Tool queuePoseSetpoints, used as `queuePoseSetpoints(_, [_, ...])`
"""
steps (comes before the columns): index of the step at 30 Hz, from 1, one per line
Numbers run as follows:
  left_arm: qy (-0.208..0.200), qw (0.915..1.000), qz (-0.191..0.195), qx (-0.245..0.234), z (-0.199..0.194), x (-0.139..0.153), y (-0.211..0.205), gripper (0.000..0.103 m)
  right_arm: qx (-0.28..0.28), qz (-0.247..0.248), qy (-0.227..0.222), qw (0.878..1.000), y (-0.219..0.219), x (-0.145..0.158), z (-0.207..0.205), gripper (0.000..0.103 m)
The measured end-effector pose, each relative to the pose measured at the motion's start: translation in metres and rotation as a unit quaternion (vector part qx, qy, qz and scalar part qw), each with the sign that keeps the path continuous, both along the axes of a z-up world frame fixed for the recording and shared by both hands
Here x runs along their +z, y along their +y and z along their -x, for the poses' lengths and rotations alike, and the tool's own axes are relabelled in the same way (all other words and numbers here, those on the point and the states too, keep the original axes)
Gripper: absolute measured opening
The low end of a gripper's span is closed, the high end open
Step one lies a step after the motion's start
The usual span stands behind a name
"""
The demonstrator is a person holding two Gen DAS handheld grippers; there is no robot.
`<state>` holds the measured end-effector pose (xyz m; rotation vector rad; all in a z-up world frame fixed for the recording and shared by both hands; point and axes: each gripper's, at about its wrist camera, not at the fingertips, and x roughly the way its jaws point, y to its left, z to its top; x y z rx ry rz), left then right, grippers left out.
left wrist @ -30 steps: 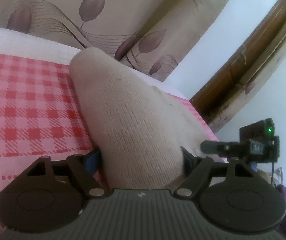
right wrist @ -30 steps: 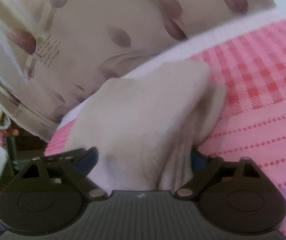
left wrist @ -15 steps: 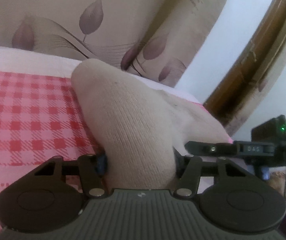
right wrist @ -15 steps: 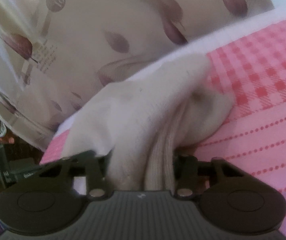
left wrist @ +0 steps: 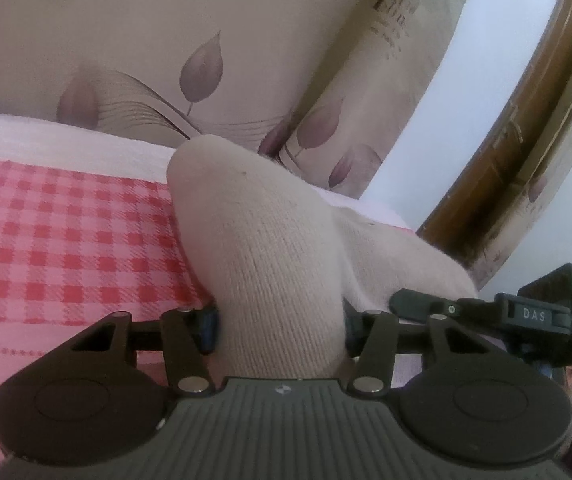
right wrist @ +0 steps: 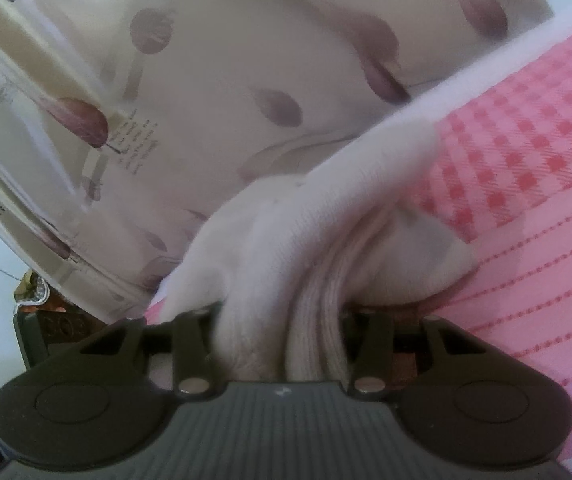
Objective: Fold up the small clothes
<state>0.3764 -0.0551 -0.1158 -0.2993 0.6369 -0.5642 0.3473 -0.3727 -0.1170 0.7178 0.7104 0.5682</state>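
Note:
A beige knitted sock (left wrist: 270, 256) lies on the pink checked bedsheet (left wrist: 54, 240) with one end raised. My left gripper (left wrist: 280, 324) is shut on one end of it, and the fabric bulges up between the jaws. In the right wrist view the same sock (right wrist: 317, 248) is bunched, and my right gripper (right wrist: 282, 332) is shut on its ribbed end. The right gripper (left wrist: 485, 312) shows at the right of the left wrist view, close beside the sock. The fingertips are hidden by fabric.
A beige curtain with purple leaf print (left wrist: 166, 60) hangs behind the bed. A brown wooden door frame (left wrist: 525, 152) and a pale wall stand at the right. The white edge of the sheet (right wrist: 485, 68) runs along the far side.
Both grippers have closed from open onto the sock ends and lifted slightly. The sock has bunched up, and the right gripper has come nearer the left.

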Motion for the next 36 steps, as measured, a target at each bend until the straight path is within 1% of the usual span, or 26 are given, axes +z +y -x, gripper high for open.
queuePoseSetpoints(8, [-0.015, 0.9997, -0.003, 0.018, 0.021, 0.019, 0.019, 0.053, 0.011, -0.018, -0.014, 1.0, 0.02, 0.015, 0.007, 0.044])
queuePoseSetpoints(20, [-0.034, 0.9978, -0.022, 0.053, 0.058, 0.044, 0.051, 0.053, 0.035, -0.038, -0.025, 0.998, 0.059, 0.031, 0.022, 0.044])
queuePoseSetpoints(29, [-0.039, 0.9957, -0.045, 0.071, 0.094, 0.055, 0.072, 0.053, 0.048, -0.043, -0.022, 0.998, 0.086, 0.043, 0.049, 0.044])
queuePoseSetpoints(36, [-0.046, 0.994, -0.059, 0.079, 0.122, 0.063, 0.078, 0.053, 0.05, -0.052, -0.023, 0.997, 0.096, 0.048, 0.076, 0.044])
